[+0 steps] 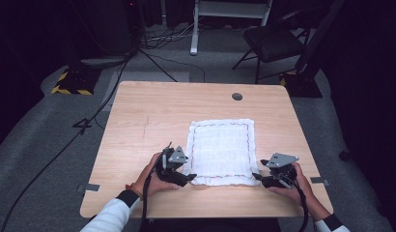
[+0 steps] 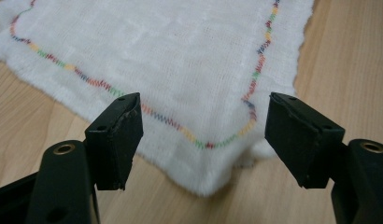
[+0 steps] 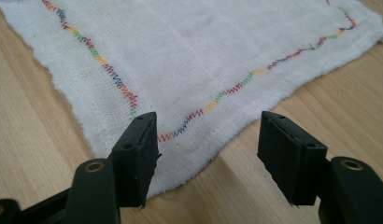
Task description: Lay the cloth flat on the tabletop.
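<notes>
A white square cloth (image 1: pixel 221 151) with a multicoloured stitched border lies flat on the wooden table (image 1: pixel 152 111). My left gripper (image 1: pixel 190 178) is open at the cloth's near left corner. In the left gripper view that corner of the cloth (image 2: pixel 180 70) sits between and just beyond the left gripper (image 2: pixel 203 135) jaws. My right gripper (image 1: pixel 257 177) is open at the near right corner. In the right gripper view the cloth (image 3: pixel 194 60) corner lies between the spread jaws of the right gripper (image 3: pixel 206 149). Neither holds anything.
A round grey grommet hole (image 1: pixel 237 96) sits near the table's far edge. Beyond the table stand a dark folding chair (image 1: pixel 273 43), a white stand (image 1: pixel 196 29) and cables (image 1: pixel 104 106) on the grey floor. Bare wood surrounds the cloth.
</notes>
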A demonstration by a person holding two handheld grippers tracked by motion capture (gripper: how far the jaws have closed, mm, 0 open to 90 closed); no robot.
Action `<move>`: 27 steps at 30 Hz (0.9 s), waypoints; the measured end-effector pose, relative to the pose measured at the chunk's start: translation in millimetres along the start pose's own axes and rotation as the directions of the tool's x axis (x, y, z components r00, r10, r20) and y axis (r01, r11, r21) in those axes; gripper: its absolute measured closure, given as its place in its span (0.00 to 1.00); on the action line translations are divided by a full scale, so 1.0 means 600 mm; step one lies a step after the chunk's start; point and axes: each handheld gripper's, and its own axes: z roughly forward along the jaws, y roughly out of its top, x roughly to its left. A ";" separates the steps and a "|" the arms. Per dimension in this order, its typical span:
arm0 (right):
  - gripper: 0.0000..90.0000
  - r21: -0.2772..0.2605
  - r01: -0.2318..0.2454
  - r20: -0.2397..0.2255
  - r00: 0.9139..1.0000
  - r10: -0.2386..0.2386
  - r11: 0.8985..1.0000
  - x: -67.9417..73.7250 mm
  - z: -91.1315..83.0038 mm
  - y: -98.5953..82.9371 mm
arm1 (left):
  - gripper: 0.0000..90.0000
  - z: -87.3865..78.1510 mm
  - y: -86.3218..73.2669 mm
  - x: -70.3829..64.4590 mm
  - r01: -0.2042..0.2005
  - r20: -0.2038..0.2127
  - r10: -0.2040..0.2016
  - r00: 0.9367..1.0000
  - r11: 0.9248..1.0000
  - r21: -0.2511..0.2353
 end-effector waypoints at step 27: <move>0.43 0.048 -0.025 -0.016 1.000 0.025 0.999 0.008 -0.016 -0.036 | 0.29 0.032 -0.019 -0.029 -0.044 0.016 0.043 0.999 0.993 0.111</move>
